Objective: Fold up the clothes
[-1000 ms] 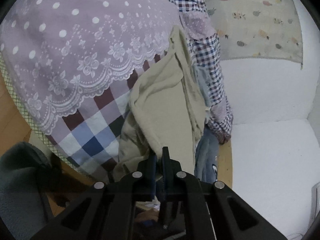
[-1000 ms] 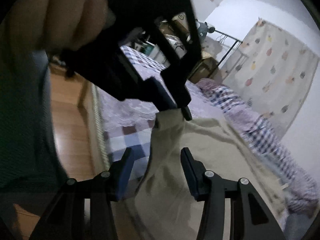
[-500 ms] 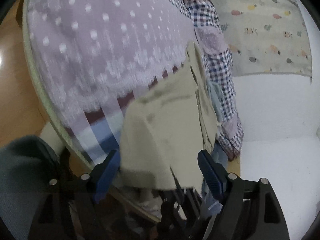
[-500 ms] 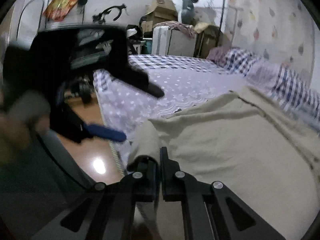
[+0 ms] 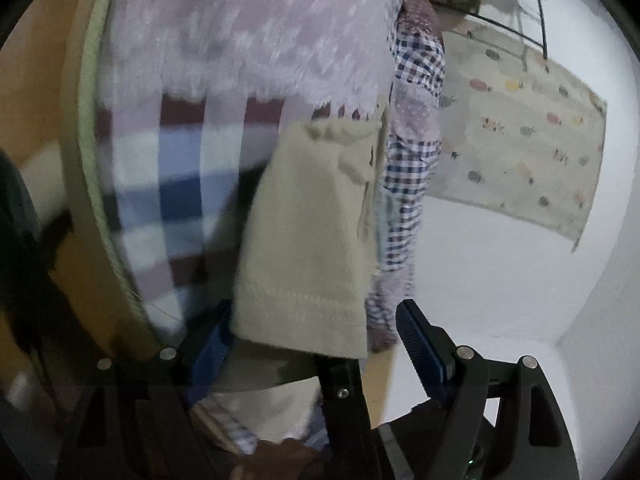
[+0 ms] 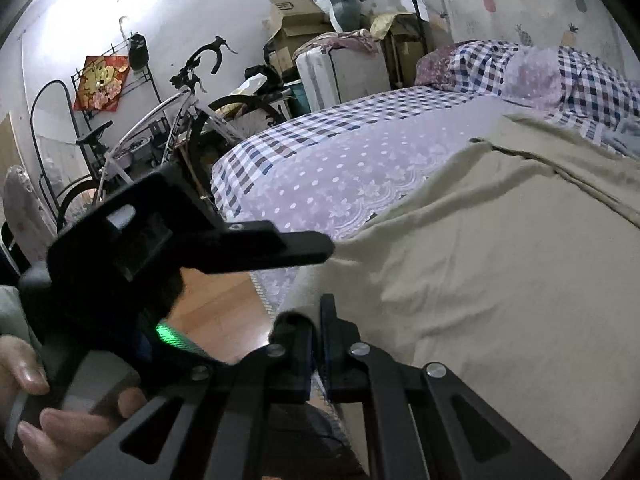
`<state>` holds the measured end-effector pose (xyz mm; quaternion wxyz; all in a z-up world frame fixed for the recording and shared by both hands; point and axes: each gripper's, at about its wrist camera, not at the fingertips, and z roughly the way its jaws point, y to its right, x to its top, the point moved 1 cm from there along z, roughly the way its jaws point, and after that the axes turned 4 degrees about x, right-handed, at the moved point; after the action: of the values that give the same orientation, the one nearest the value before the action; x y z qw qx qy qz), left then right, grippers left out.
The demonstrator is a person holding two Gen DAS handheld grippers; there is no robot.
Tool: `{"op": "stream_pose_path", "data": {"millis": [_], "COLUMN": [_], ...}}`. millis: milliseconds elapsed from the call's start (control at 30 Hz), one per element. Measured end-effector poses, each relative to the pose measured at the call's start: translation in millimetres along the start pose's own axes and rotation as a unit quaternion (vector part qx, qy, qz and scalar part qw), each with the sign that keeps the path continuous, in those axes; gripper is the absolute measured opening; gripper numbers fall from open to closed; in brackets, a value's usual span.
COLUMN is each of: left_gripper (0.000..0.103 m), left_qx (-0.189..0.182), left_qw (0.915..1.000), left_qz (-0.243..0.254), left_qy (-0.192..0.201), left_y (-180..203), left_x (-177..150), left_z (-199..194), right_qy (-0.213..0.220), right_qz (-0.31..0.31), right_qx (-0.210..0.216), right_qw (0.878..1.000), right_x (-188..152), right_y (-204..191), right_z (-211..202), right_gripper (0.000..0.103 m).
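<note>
Left wrist view: the left gripper (image 5: 312, 336) stands wide, released, the hem of the beige knit cotton garment (image 5: 308, 240) hanging between its blue pads, untouched.

Right wrist view: the right gripper (image 6: 317, 344) is clenched on that garment's (image 6: 500, 280) edge, which sprawls unfolded over the lilac lace-trimmed bedspread (image 6: 340, 176). Folding has barely begun.

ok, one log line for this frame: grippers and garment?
left gripper: open, beige garment hem between fingers | right gripper: shut on beige garment edge | garment on bed
</note>
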<state>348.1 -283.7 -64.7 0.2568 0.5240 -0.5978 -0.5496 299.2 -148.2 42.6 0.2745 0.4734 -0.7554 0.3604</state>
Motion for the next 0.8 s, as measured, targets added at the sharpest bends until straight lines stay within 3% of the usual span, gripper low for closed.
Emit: {"op": "stream_pose_path", "data": {"millis": [67,200,267,333,800], "left_gripper": [0.084,0.081,0.073,0.052,0.005], "left_qx": [-0.006,-0.008,-0.008,-0.003,0.033], "left_qw": [1.0,0.9984,0.9976,0.9971,0.9921], "left_qz": [0.003,0.029,0.034,0.04,0.077], "left_qy": [0.004,0.048,0.06,0.064,0.094], "left_y": [1.8,14.8,18.6,20.7,42.4], "left_x": [-2.3,2.2,5.9,7.8,8.4], "left_z": [1.8,-18.0,-25.6,-32.1,-57.8], "right_qy": [-0.002,-0.004,-0.004,-0.007,-0.011], "right_qz": [-0.002,-0.013,-0.016,-0.022,-0.066], "right_qx": [0.0,-0.011,-0.014,-0.018,-0.049], "right_qw": [1.0,1.0,1.0,1.0,0.997], "right_x": [0.3,-1.6,-3.2,-4.5,-14.5], "right_y": [-0.6,-2.6,-2.8,-2.9,-16.7], "right_z": [-0.3,-1.8,-2.1,-0.5,0.9], "right_gripper": [0.002,0.002,0.002,0.003,0.005]}}
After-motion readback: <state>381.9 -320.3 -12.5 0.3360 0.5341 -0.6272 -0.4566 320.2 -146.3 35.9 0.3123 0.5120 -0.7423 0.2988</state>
